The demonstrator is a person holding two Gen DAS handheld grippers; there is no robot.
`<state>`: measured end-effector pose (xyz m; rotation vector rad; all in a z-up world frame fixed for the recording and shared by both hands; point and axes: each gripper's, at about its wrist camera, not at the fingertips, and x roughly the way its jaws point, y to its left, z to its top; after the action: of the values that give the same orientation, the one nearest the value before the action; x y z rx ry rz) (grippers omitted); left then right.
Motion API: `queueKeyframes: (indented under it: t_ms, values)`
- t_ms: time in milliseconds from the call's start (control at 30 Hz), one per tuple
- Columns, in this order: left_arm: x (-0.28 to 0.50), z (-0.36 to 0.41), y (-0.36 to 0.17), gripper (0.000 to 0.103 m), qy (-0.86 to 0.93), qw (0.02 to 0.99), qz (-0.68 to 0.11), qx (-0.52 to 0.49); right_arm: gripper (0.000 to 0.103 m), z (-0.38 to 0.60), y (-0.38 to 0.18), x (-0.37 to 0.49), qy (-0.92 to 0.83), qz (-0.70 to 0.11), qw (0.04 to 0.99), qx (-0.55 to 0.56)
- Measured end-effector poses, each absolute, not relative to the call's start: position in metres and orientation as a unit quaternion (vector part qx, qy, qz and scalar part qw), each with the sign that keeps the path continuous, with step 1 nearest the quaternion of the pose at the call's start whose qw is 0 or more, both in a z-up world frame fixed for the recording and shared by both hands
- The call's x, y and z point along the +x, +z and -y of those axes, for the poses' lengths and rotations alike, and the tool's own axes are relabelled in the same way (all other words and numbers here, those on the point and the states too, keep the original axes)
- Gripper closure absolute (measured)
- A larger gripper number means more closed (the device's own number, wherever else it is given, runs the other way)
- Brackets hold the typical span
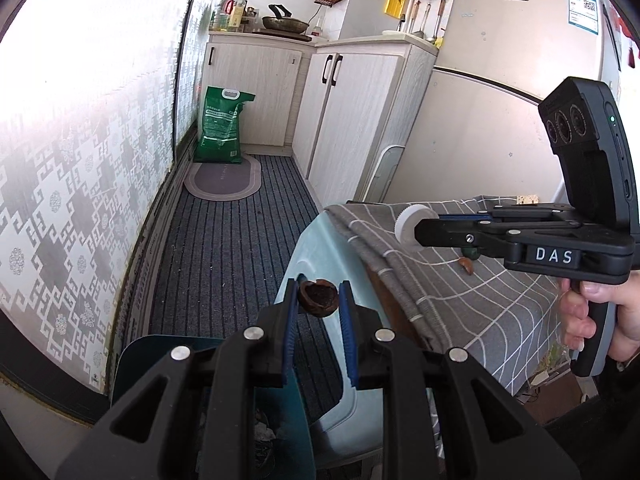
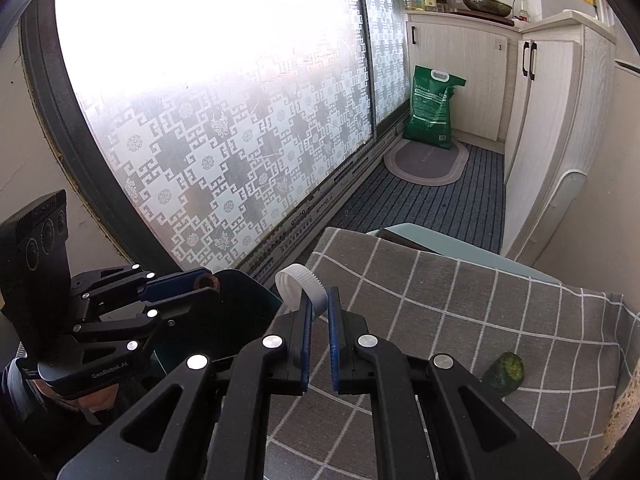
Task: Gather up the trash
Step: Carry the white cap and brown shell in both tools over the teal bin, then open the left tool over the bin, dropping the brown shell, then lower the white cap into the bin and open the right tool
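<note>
In a narrow kitchen strip beside a patterned sliding door (image 2: 224, 132), both hands are mid-carry with a piece of rubbish each. Farthest left, a dark bin (image 2: 240, 304) stands on the floor by the door track, its lid up; crumpled scraps show inside it in the left wrist view. The left gripper (image 1: 319, 300) is clamped on a brown nutshell half (image 1: 318, 297), pinched between its blue pads with the hollow side facing the camera. It hangs above the striped floor mat (image 1: 224, 248), just over the near edge of the bin's lid (image 1: 160, 350), so my guess is that this piece is close to its drop.

Further right, the right gripper (image 2: 318, 300) is shut on the rim of a white bottle cap (image 2: 304, 286), held just past the left edge of a table covered by a grey checked cloth (image 2: 460, 304). The cap is near the bin but not yet above it, as far as I can tell.

Still on the cloth, to the right, lies a green lump that looks like peel or a vegetable end (image 2: 504, 372); the left wrist view also shows a small brown scrap (image 1: 467, 265) beside it. So two pieces are in hand, none of them released, and at least those two appear left to fetch.
</note>
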<state>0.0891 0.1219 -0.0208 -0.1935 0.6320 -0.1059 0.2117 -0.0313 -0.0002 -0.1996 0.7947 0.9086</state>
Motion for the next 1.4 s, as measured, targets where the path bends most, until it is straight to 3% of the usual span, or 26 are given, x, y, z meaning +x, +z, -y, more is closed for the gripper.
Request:
queueKeyframes:
  t_ms: [433, 1400]
  values:
    - [0.077, -0.172, -0.066, 0.081, -0.015, 0.922, -0.372, -0.109, 0.096, -0.034, -0.003, 0.189, 0.456, -0.385, 0.79, -0.139]
    - [0.063, -0.231, -0.192, 0.081, 0.023, 0.829, -0.548, -0.111, 0.096, -0.141, -0.069, 0.163, 0.444, -0.472, 0.724, -0.237]
